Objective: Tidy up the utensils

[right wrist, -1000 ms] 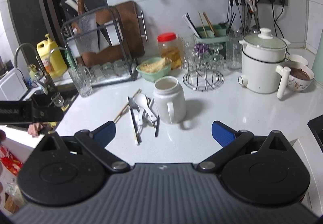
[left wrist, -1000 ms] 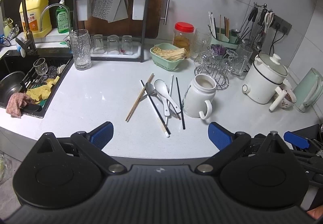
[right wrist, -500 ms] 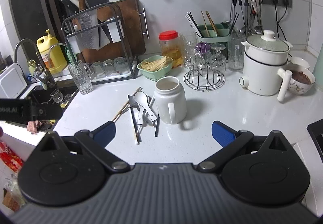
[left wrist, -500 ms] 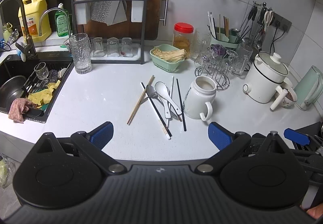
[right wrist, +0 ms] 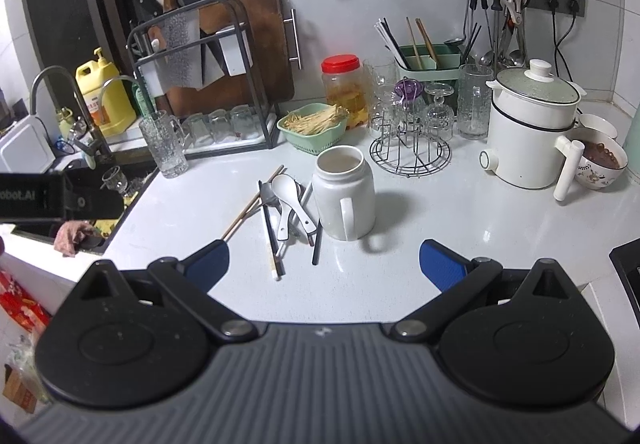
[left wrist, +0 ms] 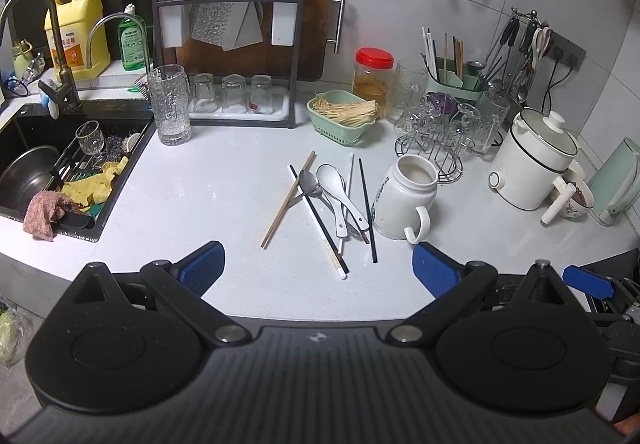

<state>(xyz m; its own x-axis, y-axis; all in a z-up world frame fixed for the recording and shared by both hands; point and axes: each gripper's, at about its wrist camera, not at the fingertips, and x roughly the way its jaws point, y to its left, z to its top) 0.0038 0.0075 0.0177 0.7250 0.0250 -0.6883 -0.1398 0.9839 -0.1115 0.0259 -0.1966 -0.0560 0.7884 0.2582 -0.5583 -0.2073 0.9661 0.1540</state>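
Note:
Loose utensils lie in a heap mid-counter: wooden chopsticks [left wrist: 288, 199] [right wrist: 252, 203], black chopsticks [left wrist: 366, 207] [right wrist: 268, 232], a white chopstick [left wrist: 349, 179], a metal spoon [left wrist: 310, 181] and white ceramic spoons [left wrist: 336, 191] [right wrist: 286, 195]. A white mug [left wrist: 402, 199] [right wrist: 344, 197] stands upright just right of them, empty as far as I see. A green utensil holder [left wrist: 452, 83] [right wrist: 420, 61] with chopsticks stands at the back wall. My left gripper [left wrist: 318, 264] is open, hovering before the heap. My right gripper [right wrist: 324, 264] is open too, in front of the mug.
A sink [left wrist: 36, 171] with dishes and cloths lies left. A tall glass [left wrist: 170, 109], a dish rack [left wrist: 228, 55], a green basket [left wrist: 344, 115], a jar [left wrist: 372, 75], a glass stand [left wrist: 432, 139] and a white cooker [left wrist: 536, 159] line the back. The right gripper's finger [left wrist: 588, 280] shows in the left view.
Both cameras have risen and tilted slightly, so the counter sits a little lower in view. Nothing on the counter has moved; both grippers stay open.

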